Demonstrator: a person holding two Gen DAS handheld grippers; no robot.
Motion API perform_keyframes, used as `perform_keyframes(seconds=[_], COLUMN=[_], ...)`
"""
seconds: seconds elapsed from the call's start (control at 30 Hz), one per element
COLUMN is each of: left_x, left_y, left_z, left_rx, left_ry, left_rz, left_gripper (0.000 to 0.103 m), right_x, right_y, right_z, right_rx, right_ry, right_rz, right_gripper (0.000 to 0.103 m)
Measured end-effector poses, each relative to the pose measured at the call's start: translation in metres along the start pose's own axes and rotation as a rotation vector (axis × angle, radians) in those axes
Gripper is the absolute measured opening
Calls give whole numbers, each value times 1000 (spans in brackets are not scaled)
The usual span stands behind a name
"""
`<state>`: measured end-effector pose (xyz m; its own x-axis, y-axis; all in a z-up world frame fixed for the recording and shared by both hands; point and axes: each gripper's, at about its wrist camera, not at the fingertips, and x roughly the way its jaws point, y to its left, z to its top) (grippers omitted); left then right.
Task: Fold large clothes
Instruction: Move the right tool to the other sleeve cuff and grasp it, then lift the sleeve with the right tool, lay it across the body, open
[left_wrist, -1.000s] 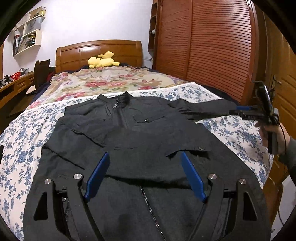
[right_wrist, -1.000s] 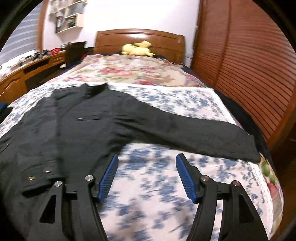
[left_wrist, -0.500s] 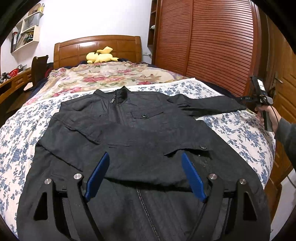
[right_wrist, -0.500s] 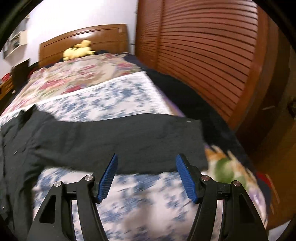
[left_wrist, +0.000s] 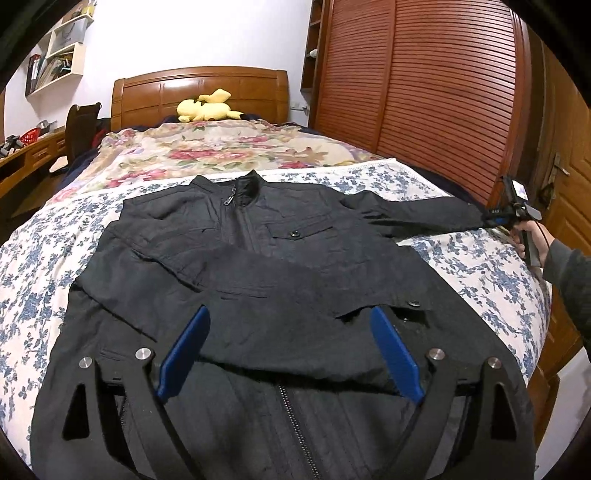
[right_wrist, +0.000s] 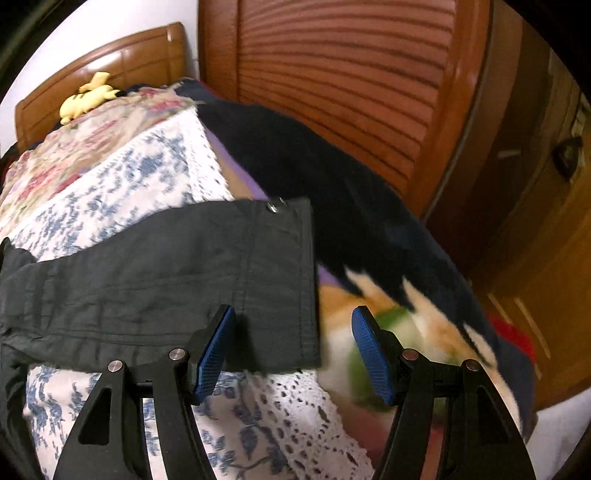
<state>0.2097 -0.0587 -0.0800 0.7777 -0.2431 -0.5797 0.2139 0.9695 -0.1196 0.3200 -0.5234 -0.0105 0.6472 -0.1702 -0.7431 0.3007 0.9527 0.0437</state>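
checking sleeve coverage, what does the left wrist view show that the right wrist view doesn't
Only the left wrist view shows the whole black jacket, one sleeve folded across its front, the opening left gripper and a hand. Only the right wrist view shows the outstretched sleeve's cuff close up, between the open right gripper fingers. Both share the floral sheet, yellow plush toy and headboard.

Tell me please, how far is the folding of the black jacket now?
Done: one sleeve already lies folded across the front of the black jacket, which is spread on the bed. In hand: the right gripper, jaws open, is at the cuff of the other, outstretched sleeve, not yet gripping. The left gripper is opening above the folded sleeve. Left: fold that second sleeve in, then fold the body.
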Motion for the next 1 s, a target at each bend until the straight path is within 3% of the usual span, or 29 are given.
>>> perform_keyframes(seconds=[0.2, 0.23, 0.3, 0.4, 0.6, 0.87, 1.0], left_x=[1, 0, 0, -1, -5, -16, -21], left_y=[0, -1, 0, 0, -4, -4, -2], left_z=[0, 0, 0, 0, -1, -2, -3], left_rx=[5, 7, 10, 11, 36, 50, 47], left_ry=[9, 8, 8, 8, 9, -5, -10], left_rz=[2, 1, 2, 1, 13, 7, 6], left_gripper=[89, 89, 89, 89, 89, 89, 89], right_x=[4, 4, 2, -19, -97, -180, -213], right_y=[10, 13, 28, 47, 87, 156, 178], right_z=[1, 2, 1, 1, 13, -9, -38], right_rx=[-29, -55, -126, -201, -264, -395, -457], right_ry=[45, 47, 40, -37, -238, -344, -374], right_rz=[51, 47, 34, 10, 32, 155, 229], right_gripper=[65, 60, 29, 16, 13, 13, 12])
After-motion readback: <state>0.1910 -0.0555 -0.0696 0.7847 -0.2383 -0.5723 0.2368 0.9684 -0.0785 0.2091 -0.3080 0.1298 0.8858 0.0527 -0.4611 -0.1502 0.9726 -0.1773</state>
